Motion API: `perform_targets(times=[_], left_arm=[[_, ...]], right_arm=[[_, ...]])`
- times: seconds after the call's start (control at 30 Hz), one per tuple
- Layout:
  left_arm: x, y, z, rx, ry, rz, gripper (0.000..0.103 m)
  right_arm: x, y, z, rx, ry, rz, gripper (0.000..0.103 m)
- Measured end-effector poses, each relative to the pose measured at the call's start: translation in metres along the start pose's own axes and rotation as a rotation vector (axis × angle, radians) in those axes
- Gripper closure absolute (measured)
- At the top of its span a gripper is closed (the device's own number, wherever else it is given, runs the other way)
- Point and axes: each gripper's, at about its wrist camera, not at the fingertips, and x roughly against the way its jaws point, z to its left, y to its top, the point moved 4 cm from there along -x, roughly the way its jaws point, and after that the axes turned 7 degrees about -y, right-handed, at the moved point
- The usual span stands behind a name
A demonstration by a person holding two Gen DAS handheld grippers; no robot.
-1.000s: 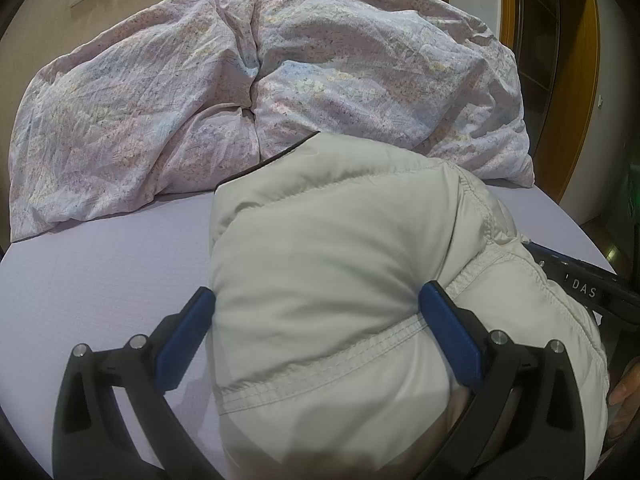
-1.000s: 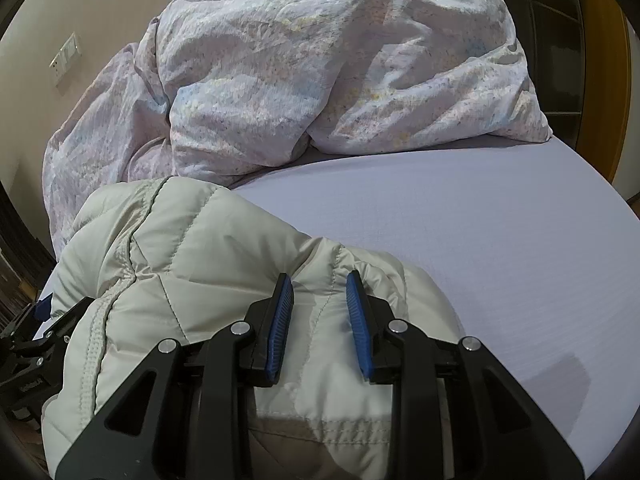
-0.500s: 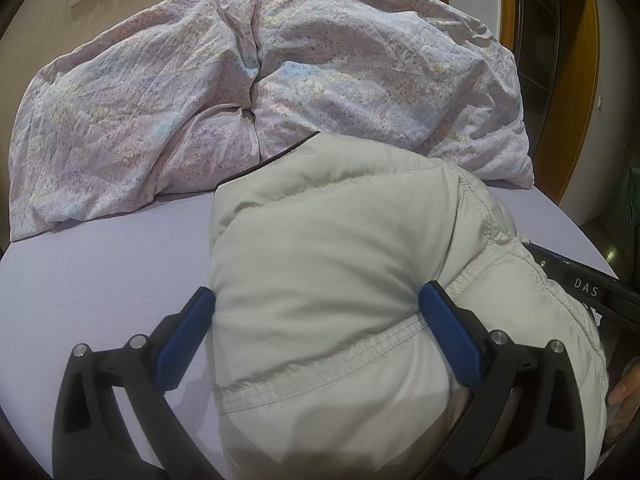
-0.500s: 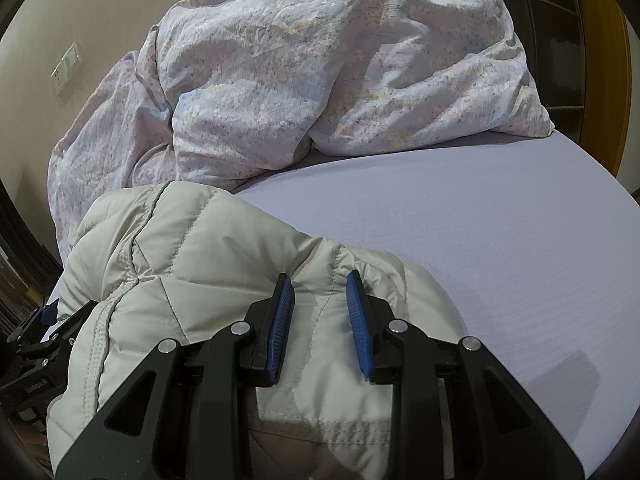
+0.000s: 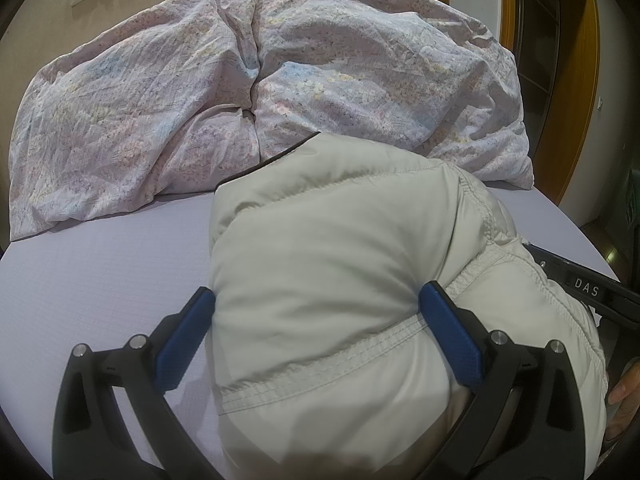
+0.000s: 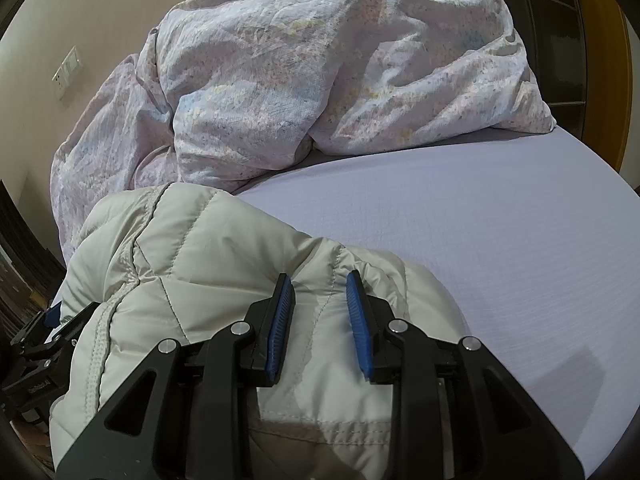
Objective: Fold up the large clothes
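A cream padded jacket (image 5: 328, 240) lies bunched on the lavender bed sheet (image 5: 100, 260). My left gripper (image 5: 316, 294) has its blue pads set wide, pressing both sides of a thick roll of the jacket. In the right wrist view the jacket (image 6: 192, 248) fills the lower left. There my right gripper (image 6: 319, 280) pinches a narrow quilted fold between its blue pads. The right gripper's black body (image 5: 580, 284) shows past the jacket at the right of the left wrist view. The left gripper's body (image 6: 36, 340) peeks out at the lower left of the right wrist view.
A crumpled floral duvet (image 5: 260, 80) is heaped along the far side of the bed, right behind the jacket. Bare sheet (image 6: 480, 220) stretches to the right of the jacket. A wooden door frame (image 5: 576, 80) stands at the far right. A hand (image 5: 624, 392) shows at the right edge.
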Motion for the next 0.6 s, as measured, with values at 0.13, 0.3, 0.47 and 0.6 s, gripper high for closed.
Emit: perform_targets(times=[0.13, 0.3, 0.47, 0.6], left_arm=[[0.001, 0.000, -0.001, 0.000, 0.004, -0.001, 0.002], [0.014, 0.004, 0.000, -0.003, 0.016, 0.014, 0.003], [0.051, 0.000, 0.007, 0.041, -0.101, 0.030, 0.003], [0.058, -0.010, 0.000, 0.014, -0.122, 0.046, 0.003]], right_arm=[[0.000, 0.000, 0.001, 0.013, -0.018, 0.001, 0.073], [0.017, 0.002, 0.019, 0.130, -0.150, 0.013, 0.071], [0.058, -0.002, 0.010, 0.031, 0.006, 0.033, 0.062], [0.074, -0.018, 0.010, 0.041, 0.039, 0.057, 0.062]])
